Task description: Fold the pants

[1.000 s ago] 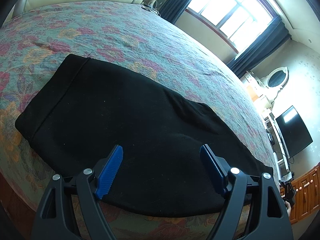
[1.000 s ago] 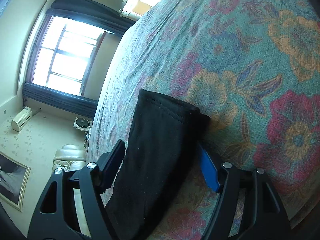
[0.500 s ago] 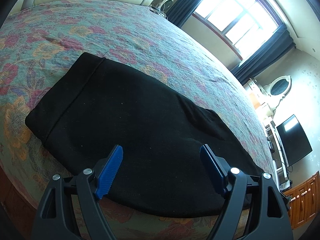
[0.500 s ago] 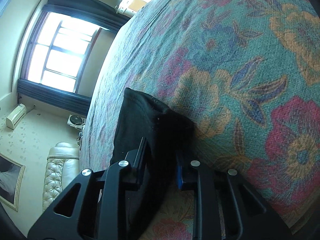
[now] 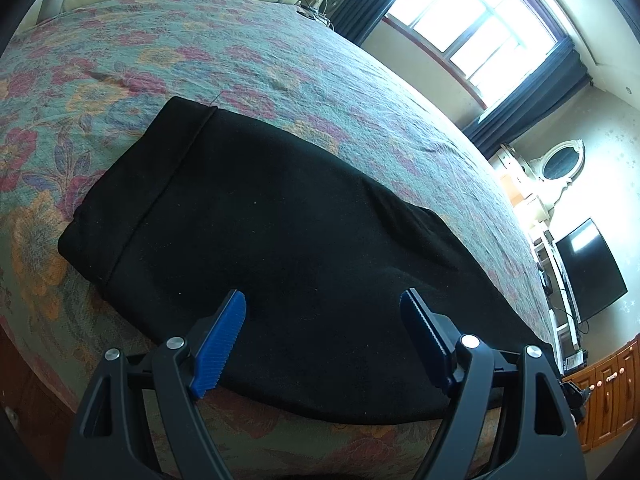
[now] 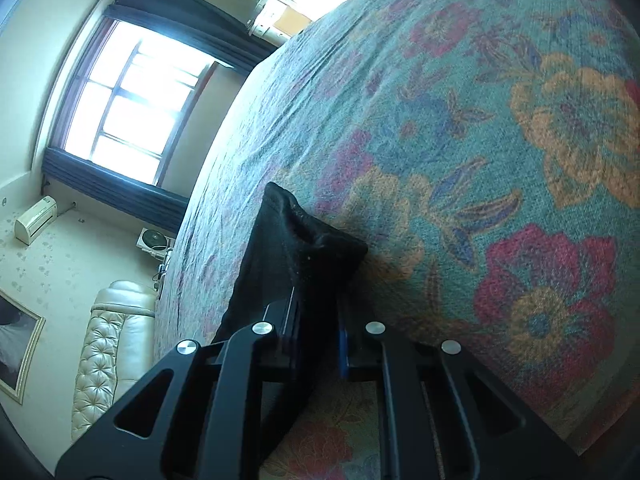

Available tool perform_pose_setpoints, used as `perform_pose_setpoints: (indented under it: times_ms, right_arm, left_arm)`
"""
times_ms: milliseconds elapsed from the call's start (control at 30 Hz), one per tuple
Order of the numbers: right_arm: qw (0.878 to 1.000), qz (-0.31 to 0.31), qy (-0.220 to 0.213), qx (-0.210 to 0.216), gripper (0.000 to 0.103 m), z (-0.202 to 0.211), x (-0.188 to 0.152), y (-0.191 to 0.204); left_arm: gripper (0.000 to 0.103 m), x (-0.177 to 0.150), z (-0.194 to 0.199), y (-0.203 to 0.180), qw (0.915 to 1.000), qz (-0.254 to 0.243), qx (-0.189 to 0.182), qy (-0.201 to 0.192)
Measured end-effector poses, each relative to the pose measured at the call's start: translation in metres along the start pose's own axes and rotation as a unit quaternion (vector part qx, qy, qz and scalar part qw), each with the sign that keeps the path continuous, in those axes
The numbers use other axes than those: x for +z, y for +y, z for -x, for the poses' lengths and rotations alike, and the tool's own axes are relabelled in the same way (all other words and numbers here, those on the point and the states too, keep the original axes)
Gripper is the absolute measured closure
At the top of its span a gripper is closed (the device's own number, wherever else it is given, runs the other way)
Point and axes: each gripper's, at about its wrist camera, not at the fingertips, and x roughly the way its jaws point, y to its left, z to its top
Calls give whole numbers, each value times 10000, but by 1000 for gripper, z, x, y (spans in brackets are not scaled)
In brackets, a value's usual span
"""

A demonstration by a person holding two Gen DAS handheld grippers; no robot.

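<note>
While the black pants point(image 5: 288, 248) lie flat on the flowery bed point(image 5: 200, 52), two claws work at them.
Right claw point(image 6: 318, 320) is squeezing closed on the bunched end of the pants point(image 6: 304, 248); left claw point(image 5: 322, 320) hangs wide open just above the cloth, gripping nothing.

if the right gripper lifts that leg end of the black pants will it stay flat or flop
Likely flop: the black pants already bunch and pucker where the closing right gripper pinches them. Probably light, lying thin on the bedspread. The rest should drag behind, since the left gripper stands open above it.
</note>
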Motion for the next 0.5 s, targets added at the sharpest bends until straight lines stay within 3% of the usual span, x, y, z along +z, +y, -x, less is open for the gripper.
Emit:
perform_pose_setpoints:
  times_ms: [167, 300, 500]
  right_arm:
    - [9941, 1011, -194, -355, 90, 7, 0, 43]
    - [9938, 907, -33, -646, 90, -10, 0, 34]
    - [9926, 1016, -105, -652, 90, -6, -8, 32]
  left_arm:
    - [24, 0, -1, -5, 10000, -43, -56, 2]
    - [24, 0, -3, -20, 9996, -231, -135, 20]
    - [24, -1, -14, -63, 9952, -883, -395, 162]
